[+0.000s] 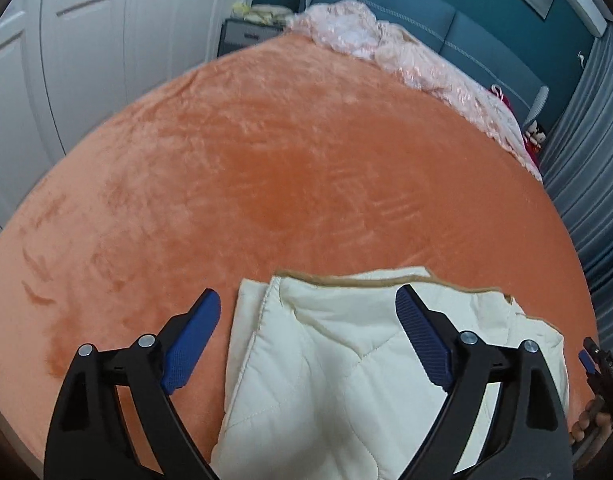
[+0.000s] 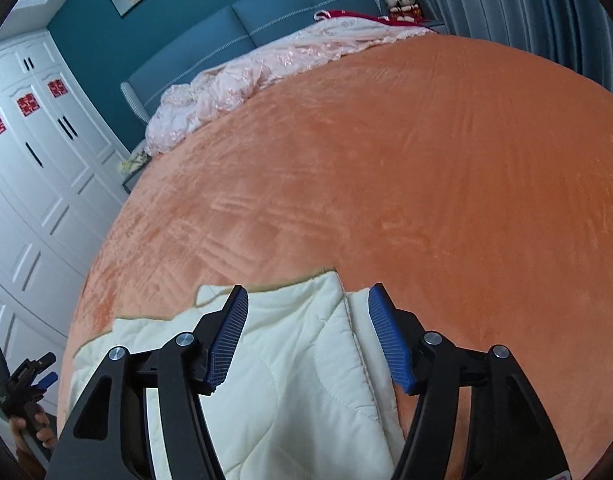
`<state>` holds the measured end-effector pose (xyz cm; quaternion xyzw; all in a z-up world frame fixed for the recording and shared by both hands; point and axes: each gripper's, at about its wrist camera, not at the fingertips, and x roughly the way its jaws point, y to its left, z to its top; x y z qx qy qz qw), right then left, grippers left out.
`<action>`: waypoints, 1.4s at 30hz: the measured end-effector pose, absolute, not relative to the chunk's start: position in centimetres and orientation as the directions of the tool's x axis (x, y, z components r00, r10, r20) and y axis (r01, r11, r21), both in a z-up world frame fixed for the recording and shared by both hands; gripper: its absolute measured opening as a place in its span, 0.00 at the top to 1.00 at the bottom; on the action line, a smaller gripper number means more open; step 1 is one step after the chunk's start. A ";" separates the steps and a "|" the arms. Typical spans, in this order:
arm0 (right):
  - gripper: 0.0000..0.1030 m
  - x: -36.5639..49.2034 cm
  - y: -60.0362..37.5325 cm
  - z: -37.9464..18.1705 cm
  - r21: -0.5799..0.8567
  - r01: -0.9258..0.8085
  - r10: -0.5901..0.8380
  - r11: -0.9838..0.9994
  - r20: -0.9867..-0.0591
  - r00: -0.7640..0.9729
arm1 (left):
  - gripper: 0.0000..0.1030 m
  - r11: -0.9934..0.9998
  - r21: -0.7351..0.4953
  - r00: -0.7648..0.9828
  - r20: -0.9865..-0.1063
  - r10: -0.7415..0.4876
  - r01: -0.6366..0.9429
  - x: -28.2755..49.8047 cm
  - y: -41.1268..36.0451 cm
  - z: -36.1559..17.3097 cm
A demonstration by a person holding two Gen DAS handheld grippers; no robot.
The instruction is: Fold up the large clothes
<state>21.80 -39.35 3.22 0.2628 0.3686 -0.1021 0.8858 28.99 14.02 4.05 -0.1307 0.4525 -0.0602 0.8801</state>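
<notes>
A cream quilted garment (image 1: 346, 364) lies folded in a thick stack at the near edge of the orange bed cover (image 1: 266, 168). It also shows in the right wrist view (image 2: 298, 380). My left gripper (image 1: 308, 300) is open and empty, its blue pads astride the stack's left part, just above it. My right gripper (image 2: 308, 296) is open and empty over the stack's right edge. The right gripper appears at the far right of the left wrist view (image 1: 594, 360); the left gripper appears at the lower left of the right wrist view (image 2: 30, 376).
A crumpled pink lace cover (image 2: 234, 80) lies along the blue headboard (image 2: 290, 16). White wardrobe doors (image 2: 34, 152) stand on the left side, grey curtains (image 1: 586, 184) on the right. Plush toys (image 2: 402, 4) sit by the headboard corner.
</notes>
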 end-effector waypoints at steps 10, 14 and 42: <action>1.00 25.4 -37.3 2.5 0.319 0.335 0.015 0.887 -0.744 0.668 | 0.83 0.988 -0.155 0.510 -0.851 -0.129 -0.010 31.8 11.1 0.9; 1.00 26.6 -37.8 3.4 0.330 0.356 -0.012 0.874 -0.719 0.695 | 0.87 0.991 -0.130 0.532 -0.841 -0.102 -0.014 32.8 10.8 1.1; 0.93 28.3 -38.7 -0.8 0.267 0.410 -0.029 0.872 -0.808 0.588 | 0.91 0.995 -0.075 0.531 -0.847 -0.031 -0.061 35.3 10.2 -1.7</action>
